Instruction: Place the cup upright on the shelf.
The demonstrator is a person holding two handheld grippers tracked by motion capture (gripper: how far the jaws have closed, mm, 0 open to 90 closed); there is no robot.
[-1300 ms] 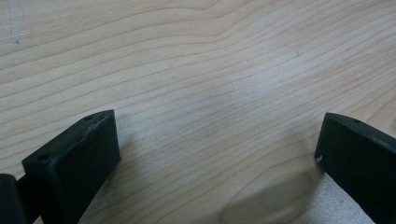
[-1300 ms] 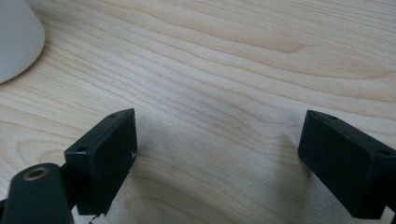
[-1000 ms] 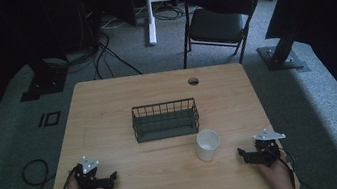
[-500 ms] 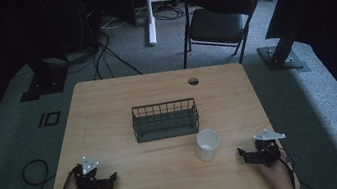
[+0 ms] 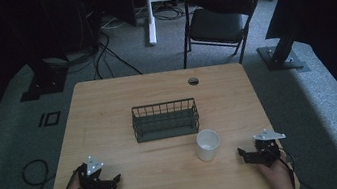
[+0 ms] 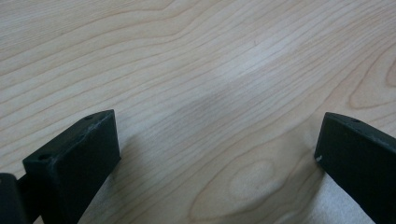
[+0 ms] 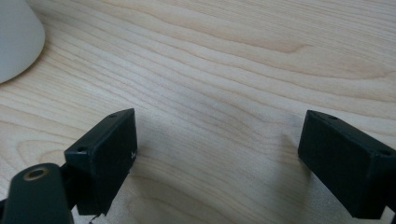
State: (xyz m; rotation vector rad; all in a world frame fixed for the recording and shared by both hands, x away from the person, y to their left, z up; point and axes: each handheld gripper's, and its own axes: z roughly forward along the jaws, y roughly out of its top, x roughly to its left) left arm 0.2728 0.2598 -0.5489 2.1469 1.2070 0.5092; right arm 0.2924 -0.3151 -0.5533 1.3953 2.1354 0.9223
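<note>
A dark wire basket (image 5: pixel 165 119) stands in the middle of the wooden table (image 5: pixel 108 113). A white cup (image 5: pixel 208 144) sits upright just in front of its right end; its side (image 7: pixel 16 39) fills the top left corner of the right gripper view. My left gripper (image 5: pixel 112 182) rests low on the table near the front left edge, open, with bare wood between its jaws (image 6: pixel 217 154). My right gripper (image 5: pixel 244 156) rests near the front right edge, a short way right of the cup, open and holding nothing (image 7: pixel 217 149).
A round cable hole (image 5: pixel 193 80) sits near the table's far edge. Behind the table stand a black folding chair (image 5: pixel 218 16) and a white desk leg (image 5: pixel 148 11). Cables lie on the grey carpet at left (image 5: pixel 34 170).
</note>
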